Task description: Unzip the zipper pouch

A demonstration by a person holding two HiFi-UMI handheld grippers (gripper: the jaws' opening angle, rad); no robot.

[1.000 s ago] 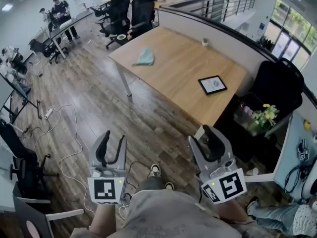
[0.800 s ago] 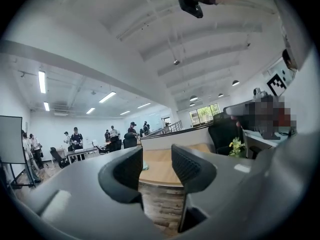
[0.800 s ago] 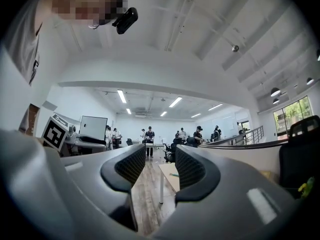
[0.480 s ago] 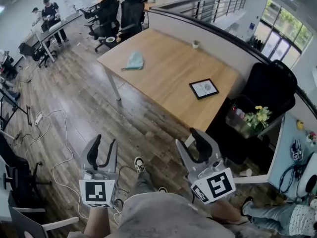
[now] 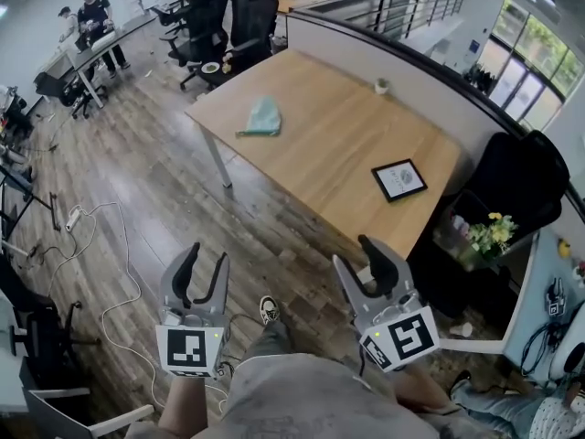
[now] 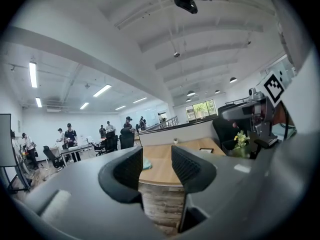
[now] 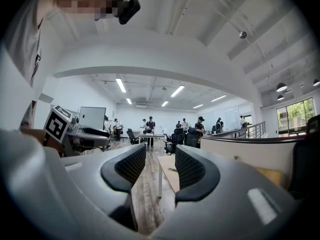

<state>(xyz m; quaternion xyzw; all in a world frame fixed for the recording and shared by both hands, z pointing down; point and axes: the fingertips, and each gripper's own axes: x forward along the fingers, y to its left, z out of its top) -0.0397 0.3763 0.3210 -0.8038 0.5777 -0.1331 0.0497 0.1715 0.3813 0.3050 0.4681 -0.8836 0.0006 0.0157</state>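
Note:
A teal zipper pouch (image 5: 262, 117) lies flat near the far left end of a wooden table (image 5: 338, 154), several steps ahead of me. My left gripper (image 5: 206, 259) is held low in front of the body, open, with nothing between its jaws. My right gripper (image 5: 355, 252) is also open and empty, over the wooden floor short of the table. In the left gripper view the pouch (image 6: 147, 163) shows small between the fingers. The right gripper view shows the table (image 7: 172, 176) far off with a small green shape on it.
A tablet (image 5: 398, 179) and a small cup (image 5: 382, 86) sit on the table. Black office chairs (image 5: 247, 16) stand behind it, a black armchair (image 5: 521, 181) and flowers (image 5: 489, 231) to the right. Cables (image 5: 110, 245) trail on the floor at left. People (image 5: 87, 12) work at far desks.
The head view has swung slightly, so the table sits a little further right. Both grippers stay open and low; the person's foot has shifted on the floor.

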